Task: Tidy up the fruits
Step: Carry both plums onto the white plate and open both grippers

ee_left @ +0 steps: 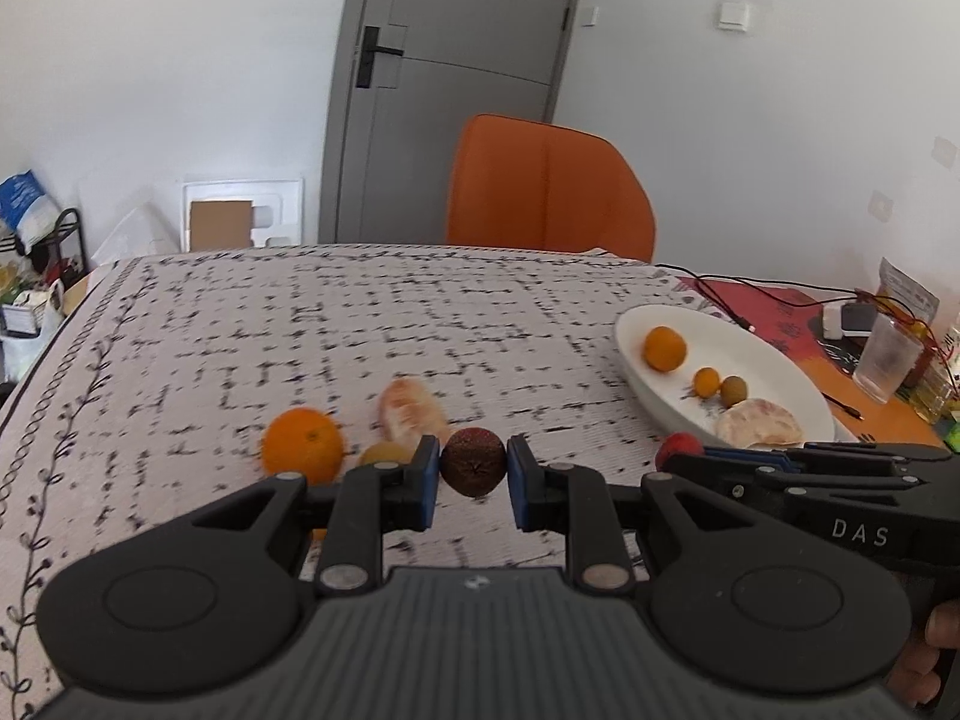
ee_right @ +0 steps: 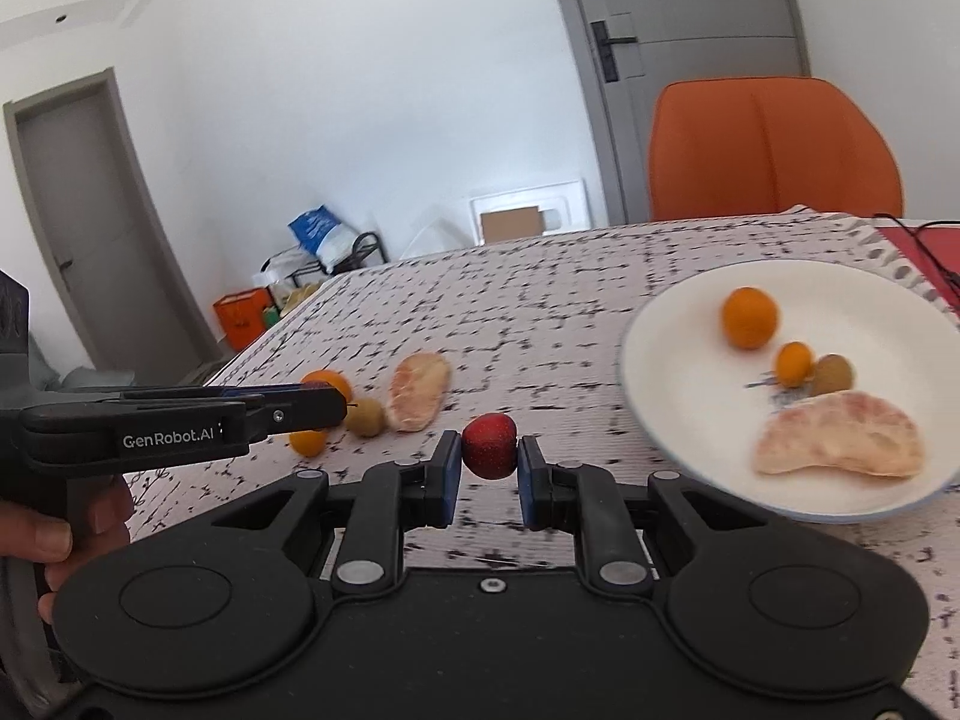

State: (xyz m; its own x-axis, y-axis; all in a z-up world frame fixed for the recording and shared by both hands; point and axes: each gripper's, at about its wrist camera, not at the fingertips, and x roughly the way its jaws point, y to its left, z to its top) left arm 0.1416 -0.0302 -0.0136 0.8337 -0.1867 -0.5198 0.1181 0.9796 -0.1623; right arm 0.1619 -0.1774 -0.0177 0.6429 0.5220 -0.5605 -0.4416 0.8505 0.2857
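Pinching a dark lychee (ee_left: 473, 462), the left gripper (ee_left: 473, 471) is held above the surface (ee_left: 300, 312); a red lychee (ee_right: 489, 445) is pinched by the right gripper (ee_right: 489, 456). Either round fruit could be squeezed out before the plate (ee_right: 870, 300) at the right is reached.

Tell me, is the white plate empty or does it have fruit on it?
Not empty. The white plate holds an orange, a smaller orange fruit, a brownish round fruit and a peeled citrus piece.
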